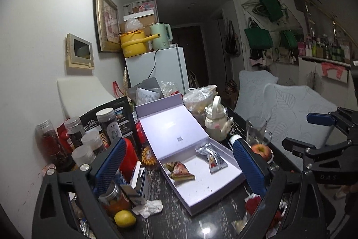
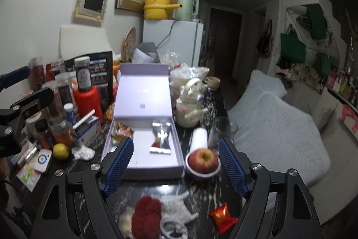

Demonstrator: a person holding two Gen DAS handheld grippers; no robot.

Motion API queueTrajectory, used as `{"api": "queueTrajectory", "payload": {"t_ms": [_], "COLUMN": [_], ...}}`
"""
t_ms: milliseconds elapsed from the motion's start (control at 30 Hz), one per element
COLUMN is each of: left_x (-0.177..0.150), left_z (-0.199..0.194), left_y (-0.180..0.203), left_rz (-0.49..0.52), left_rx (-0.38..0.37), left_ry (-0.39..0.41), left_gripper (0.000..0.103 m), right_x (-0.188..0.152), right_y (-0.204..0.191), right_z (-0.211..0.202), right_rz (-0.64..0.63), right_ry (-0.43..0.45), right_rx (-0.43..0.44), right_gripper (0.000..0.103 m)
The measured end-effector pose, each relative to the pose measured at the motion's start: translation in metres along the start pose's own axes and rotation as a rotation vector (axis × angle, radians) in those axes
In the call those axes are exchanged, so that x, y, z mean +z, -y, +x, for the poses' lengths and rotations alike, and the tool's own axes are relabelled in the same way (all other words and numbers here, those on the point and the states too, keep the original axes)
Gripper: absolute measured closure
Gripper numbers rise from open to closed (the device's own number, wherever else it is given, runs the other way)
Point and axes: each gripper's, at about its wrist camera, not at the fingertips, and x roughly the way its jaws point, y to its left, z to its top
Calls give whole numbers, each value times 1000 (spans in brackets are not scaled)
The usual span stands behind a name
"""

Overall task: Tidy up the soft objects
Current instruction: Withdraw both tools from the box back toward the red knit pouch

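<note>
An open lilac box (image 1: 208, 192) (image 2: 176, 153) lies on the dark marble table. Inside are silver snack packets (image 1: 212, 157) (image 2: 161, 138) and colourful wrapped snacks (image 1: 180, 170) (image 2: 120, 130). My left gripper (image 1: 179, 162) is open and empty, hovering above the box. My right gripper (image 2: 174, 160) is open and empty, above the box's near edge and an apple. A red fluffy soft thing (image 2: 146, 214) (image 1: 252, 203) and a red wrapped candy (image 2: 221, 215) lie on the table near the right gripper. The right gripper also shows at the left wrist view's right edge (image 1: 313, 133).
An apple in a white dish (image 2: 203, 160) (image 1: 260, 150), a glass (image 1: 257, 130), a cream kettle-shaped bottle (image 2: 190, 109), jars and a red bottle (image 2: 87, 100) at left, a lemon (image 2: 60, 151) (image 1: 124, 218), crumpled tissue (image 1: 150, 207), white cord (image 2: 172, 225). White cushions (image 2: 275, 127) lie at right.
</note>
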Motion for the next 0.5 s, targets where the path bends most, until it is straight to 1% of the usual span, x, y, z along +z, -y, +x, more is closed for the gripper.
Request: {"api": "queueTrajectory", "payload": {"t_ms": [100,133,267,400,500], "left_x": [-12,-16,-29,-46,-59], "left_z": [-9,-12,-19,-22,-22], "left_y": [8,11,17,25,28], "left_rz": [10,8,-6,-22,-65], "left_rx": [-11,-28,-72,-112,-153], "left_ry": [-3,-7,-22,-56,-97], "left_gripper": [5,5,5,5,5], "right_x": [-16,-21,-44,-66,-82], "right_y": [4,6,10,12,12], "right_z": [-3,-4,-12,-23,-33], "right_rz": [20,26,33,42,54], "right_ry": [-25,-31,-48,-65,-74], "right_rx": [10,11,-21,-31,-32], "right_gripper": [22,22,20,19,19]}}
